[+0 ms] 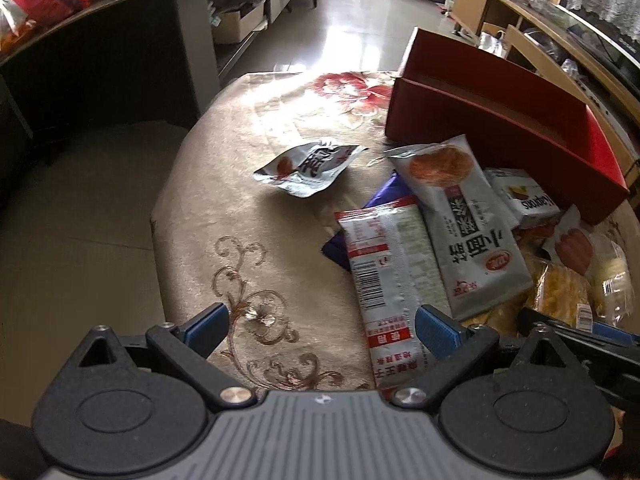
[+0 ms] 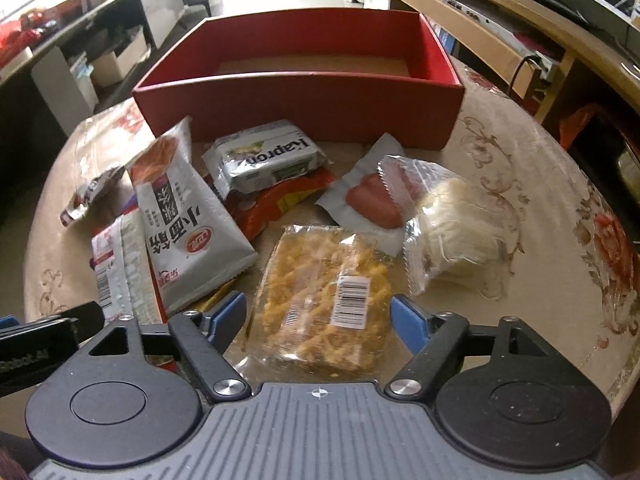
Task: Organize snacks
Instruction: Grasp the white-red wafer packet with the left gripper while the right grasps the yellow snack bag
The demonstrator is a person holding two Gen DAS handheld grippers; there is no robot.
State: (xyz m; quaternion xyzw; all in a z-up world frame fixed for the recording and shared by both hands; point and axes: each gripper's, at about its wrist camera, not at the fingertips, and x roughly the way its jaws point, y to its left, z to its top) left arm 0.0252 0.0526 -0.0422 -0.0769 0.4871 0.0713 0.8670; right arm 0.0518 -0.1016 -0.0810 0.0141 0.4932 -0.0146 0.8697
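A round table [image 2: 520,280] draped in a beige cloth with flower patterns is seen from both wrist cameras, and a red box [image 2: 300,100] stands open at its far side, only its brown floor showing inside. The snacks are scattered on the cloth in front of the box. In the right wrist view, the right gripper [image 2: 319,316] is held over a clear packet of yellow noodle snack [image 2: 320,296] bearing a barcode label; its blue-padded jaws are spread to either side of the packet, which lies between them, and whether the pads touch the wrapper cannot be told. Just beyond lie a sausage pack [image 2: 372,200], a clear bag of pale shredded snack [image 2: 456,228], a white biscuit pack [image 2: 268,156] resting on a red wrapper [image 2: 280,200], and a grey cake packet [image 2: 188,220]. In the left wrist view, the left gripper [image 1: 322,328] is spread wide above the cloth, with nothing pinched; its right-hand pad sits over the lower end of a long white packet [image 1: 380,280] that lies on a purple wrapper [image 1: 384,192]. A small silver packet [image 1: 308,166] lies apart from the heap, nearer the middle of the table. The tip of the right gripper is visible at the lower right edge of that view.
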